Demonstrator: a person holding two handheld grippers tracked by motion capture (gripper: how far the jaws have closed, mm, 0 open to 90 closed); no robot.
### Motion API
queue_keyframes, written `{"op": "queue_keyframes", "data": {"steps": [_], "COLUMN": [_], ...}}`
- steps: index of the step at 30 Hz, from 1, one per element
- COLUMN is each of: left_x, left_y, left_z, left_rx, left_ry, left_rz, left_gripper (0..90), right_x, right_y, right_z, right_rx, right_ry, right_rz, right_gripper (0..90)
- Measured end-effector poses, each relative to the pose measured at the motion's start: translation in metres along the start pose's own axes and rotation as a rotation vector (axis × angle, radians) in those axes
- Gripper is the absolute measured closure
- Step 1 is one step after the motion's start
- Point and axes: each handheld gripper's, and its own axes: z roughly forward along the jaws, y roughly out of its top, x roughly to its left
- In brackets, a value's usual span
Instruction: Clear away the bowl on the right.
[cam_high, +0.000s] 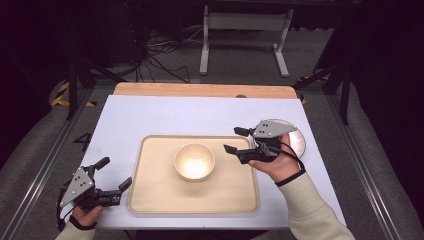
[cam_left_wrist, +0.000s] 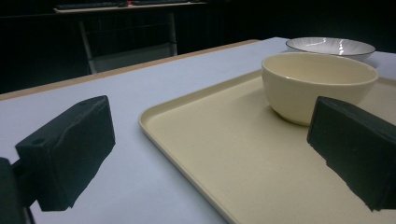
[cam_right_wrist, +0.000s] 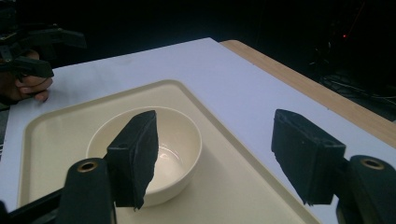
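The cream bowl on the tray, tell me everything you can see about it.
The bowl is round, cream-coloured and smooth, glossy like ceramic or plastic. It stands upright and empty near the middle of the matching tray. The right gripper hovers beside it, jaws open, touching nothing.

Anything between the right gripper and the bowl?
Nothing: in the high view, bare tray separates the open right gripper from the bowl.

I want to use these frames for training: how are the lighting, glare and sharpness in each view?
High view: table evenly lit, surroundings dark, a bright glare spot inside the bowl. Left gripper view: dim, near fingers soft, a highlight on the plate. Right gripper view: dim, dark background, faint sheen in the bowl.
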Motion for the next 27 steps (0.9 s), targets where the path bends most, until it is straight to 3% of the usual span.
{"op": "queue_keyframes", "data": {"steps": [6, 8, 9, 12, 21, 27], "left_x": [0.000, 0.000, 0.000, 0.000, 0.000, 0.000], "left_y": [0.000, 0.000, 0.000, 0.000, 0.000, 0.000], "left_z": [0.000, 0.000, 0.000, 0.000, 0.000, 0.000], "left_rx": [0.001, 0.001, 0.001, 0.001, 0.000, 0.001], "left_ry": [0.001, 0.001, 0.001, 0.001, 0.002, 0.002], "left_rz": [0.002, 0.000, 0.000, 0.002, 0.000, -0.001], "left_gripper": [1.5, 1.5, 1.5, 1.5, 1.5, 1.5], "right_x": [-0.005, -0.006, -0.006, -0.007, -0.009, -0.011], "right_y": [-0.009, -0.016, -0.016, -0.025, -0.046, -0.056], "right_z": [-0.013, -0.020, -0.020, -0.028, -0.040, -0.044], "right_rx": [-0.020, -0.042, -0.042, -0.091, -0.183, -0.194], "right_ry": [-0.026, -0.073, -0.073, -0.095, -0.115, -0.127], "right_rz": [0.005, 0.005, 0.005, 0.026, 0.041, 0.035], "right_gripper": [33.2, 33.2, 33.2, 32.2, 29.0, 26.4]}}
